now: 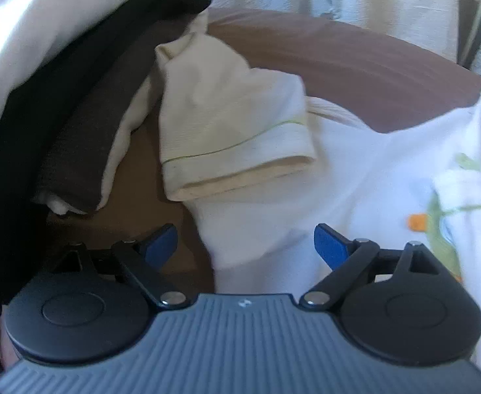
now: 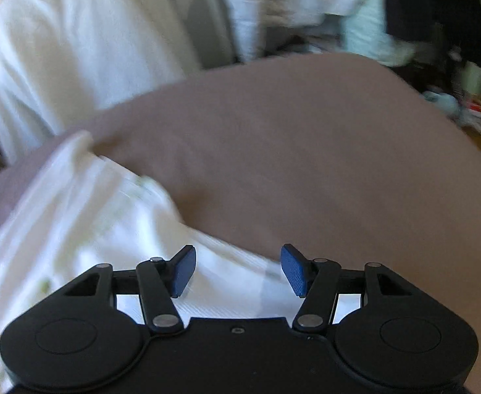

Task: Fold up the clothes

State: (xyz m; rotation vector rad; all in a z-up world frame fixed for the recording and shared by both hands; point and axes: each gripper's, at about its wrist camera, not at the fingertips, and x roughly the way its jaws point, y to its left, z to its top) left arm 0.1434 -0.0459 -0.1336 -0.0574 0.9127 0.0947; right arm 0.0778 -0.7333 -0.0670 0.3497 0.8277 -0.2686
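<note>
Below, the white garment lies between both grippers' open jaws, ungripped

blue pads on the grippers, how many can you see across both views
4. Two on the left gripper: one pad over the brown surface, the other over the white garment. Two on the right gripper: one pad over white cloth, the other at its edge.

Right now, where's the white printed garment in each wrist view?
Left wrist view: the white printed garment fills the right side, running from the centre under the gripper to the right edge, with the green and orange print far right.
Right wrist view: it lies lower left, reaching under the gripper; blurred.
Shared landmark: the brown bedsheet under it.
</note>
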